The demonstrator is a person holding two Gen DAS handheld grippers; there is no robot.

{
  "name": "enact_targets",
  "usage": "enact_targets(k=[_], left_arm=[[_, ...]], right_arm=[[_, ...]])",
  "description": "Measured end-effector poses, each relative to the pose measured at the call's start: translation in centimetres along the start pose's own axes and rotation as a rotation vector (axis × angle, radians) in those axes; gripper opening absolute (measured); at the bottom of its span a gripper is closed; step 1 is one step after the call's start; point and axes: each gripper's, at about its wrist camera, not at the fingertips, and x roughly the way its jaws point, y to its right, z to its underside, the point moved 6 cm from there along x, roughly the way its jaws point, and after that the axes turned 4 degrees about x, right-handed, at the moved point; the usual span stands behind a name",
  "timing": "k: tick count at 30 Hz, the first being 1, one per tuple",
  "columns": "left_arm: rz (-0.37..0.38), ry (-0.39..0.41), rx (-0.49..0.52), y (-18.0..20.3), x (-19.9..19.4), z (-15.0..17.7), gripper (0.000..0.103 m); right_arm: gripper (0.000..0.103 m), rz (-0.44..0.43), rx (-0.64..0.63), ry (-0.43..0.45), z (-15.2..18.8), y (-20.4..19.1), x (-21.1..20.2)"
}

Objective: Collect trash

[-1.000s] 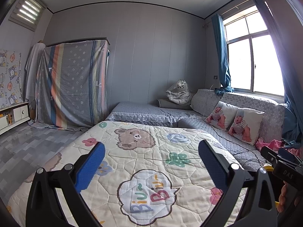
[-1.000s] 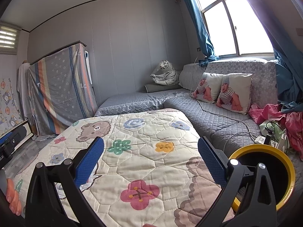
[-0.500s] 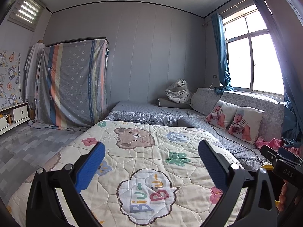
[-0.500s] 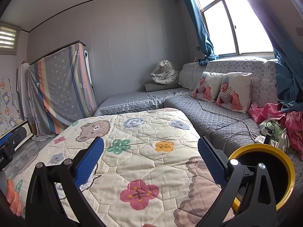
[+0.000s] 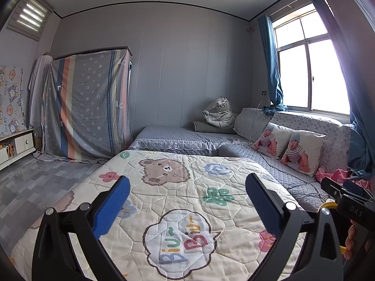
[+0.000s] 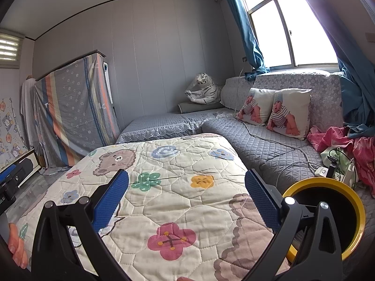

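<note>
Both tools are up over the bed, and both are spread wide with nothing between the blue pads. The left tool [image 5: 187,201] looks straight down the cartoon quilt [image 5: 178,187]; the right tool [image 6: 186,199] hangs over the same quilt, nearer its right edge.

Where is the trash? I can't pick out a single scrap on the quilt from either view. Bears, flowers, a "Biu Biu" bubble, but all printed, nothing loose. What does show is the yellow-rimmed bin [image 6: 351,194], black inside, sitting low at the right side of the bed against the grey quilted sofa [image 6: 269,145]. It lies just to the right of the right tool's right finger, mouth up. From the left tool's camera only a sliver of that yellow rim [image 5: 328,204] peeks out behind the right-hand device.

So the bin is clearly on the right hand's side; that tool is the nearer one for any drop. The clutter by the bin, a pink cloth heap [image 6: 332,140] and a charger with cables [image 6: 328,168], looks like belongings, not litter, though I can't be sure.
</note>
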Motion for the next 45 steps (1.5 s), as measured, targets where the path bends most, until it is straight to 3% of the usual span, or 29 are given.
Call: enact_targets(k=[45], left_arm=[[0.014, -0.020, 0.010, 0.30, 0.31, 0.32, 0.095]], right_arm=[[0.095, 0.008, 0.016, -0.010, 0.32, 0.64, 0.18]])
